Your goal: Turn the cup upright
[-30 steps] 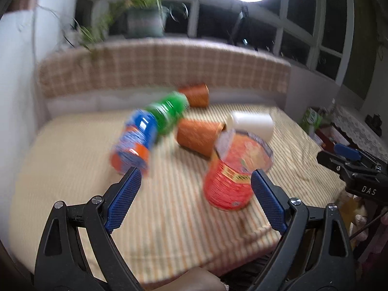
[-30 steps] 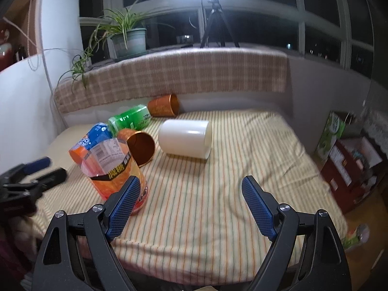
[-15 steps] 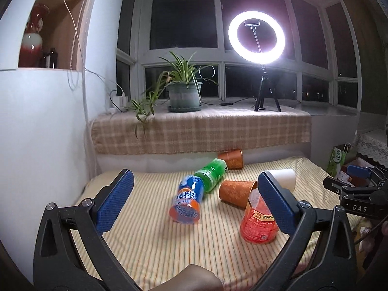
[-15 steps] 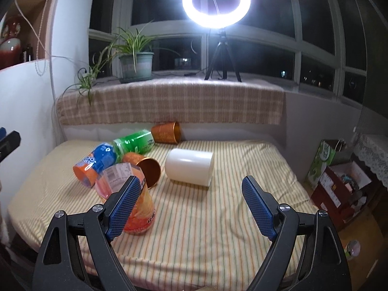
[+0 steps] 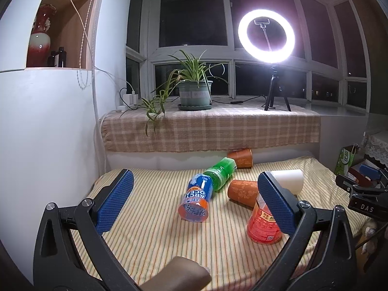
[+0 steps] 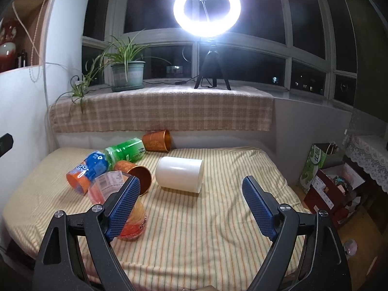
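Note:
A white cup lies on its side on the striped bed; it also shows in the left wrist view. Two copper cups lie on their sides: one near the middle, one by the back wall. My left gripper is open and empty, held back above the bed's near left part. My right gripper is open and empty, in front of the white cup and apart from it.
A blue-orange can, a green bottle and an orange-red plastic container stand or lie among the cups. A plant pot and ring light stand on the sill. Boxes sit right of the bed.
Both grippers have pulled back and tilted up from the bed, so the objects look smaller and farther. The objects have not moved. Both grippers stay open.

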Available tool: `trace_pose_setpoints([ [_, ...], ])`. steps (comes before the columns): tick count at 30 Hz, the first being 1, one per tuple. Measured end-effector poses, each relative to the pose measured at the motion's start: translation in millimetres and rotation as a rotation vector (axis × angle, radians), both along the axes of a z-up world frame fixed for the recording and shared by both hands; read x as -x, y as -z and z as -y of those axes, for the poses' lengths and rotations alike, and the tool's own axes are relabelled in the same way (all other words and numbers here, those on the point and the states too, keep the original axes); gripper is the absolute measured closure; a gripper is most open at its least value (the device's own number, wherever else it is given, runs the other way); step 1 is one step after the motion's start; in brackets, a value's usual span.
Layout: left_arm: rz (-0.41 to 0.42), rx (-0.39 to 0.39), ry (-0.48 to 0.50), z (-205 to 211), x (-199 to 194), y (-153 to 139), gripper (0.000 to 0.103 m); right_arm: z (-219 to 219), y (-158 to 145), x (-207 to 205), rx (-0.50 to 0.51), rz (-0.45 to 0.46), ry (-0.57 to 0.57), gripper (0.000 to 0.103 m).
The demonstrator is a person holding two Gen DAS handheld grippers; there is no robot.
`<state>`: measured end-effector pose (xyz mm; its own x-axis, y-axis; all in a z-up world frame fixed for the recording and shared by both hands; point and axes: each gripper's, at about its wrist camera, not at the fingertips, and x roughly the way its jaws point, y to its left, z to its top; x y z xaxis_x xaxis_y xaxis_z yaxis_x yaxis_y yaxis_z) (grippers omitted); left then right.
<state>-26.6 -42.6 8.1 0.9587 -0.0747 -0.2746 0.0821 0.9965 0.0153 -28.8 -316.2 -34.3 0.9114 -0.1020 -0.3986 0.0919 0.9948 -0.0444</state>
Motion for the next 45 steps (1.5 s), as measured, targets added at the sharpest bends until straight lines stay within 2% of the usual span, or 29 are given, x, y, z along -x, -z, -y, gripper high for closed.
trace_pose_setpoints([
  [7, -0.017, 0.001, -0.008, -0.4, -3.6, 1.3, 0.0, 1.1, 3.1, -3.0, -0.003, -0.014, 0.0, 0.017],
  [20, -0.118, 0.017, -0.039, -4.5, -20.1, 10.7, 0.0, -0.3, 7.6, -7.9, -0.003, -0.037, -0.006, 0.017],
  [33, -0.14, 0.029, -0.044, -9.9, -26.9, 12.2, 0.0, -2.6, 12.1, -14.8, 0.001, -0.056, -0.013, 0.017],
  [45, -0.122, 0.02, -0.048, -10.3, -27.3, 13.8, 0.0, -3.5, 17.4, -23.4, 0.004, -0.078, -0.008, 0.017],
])
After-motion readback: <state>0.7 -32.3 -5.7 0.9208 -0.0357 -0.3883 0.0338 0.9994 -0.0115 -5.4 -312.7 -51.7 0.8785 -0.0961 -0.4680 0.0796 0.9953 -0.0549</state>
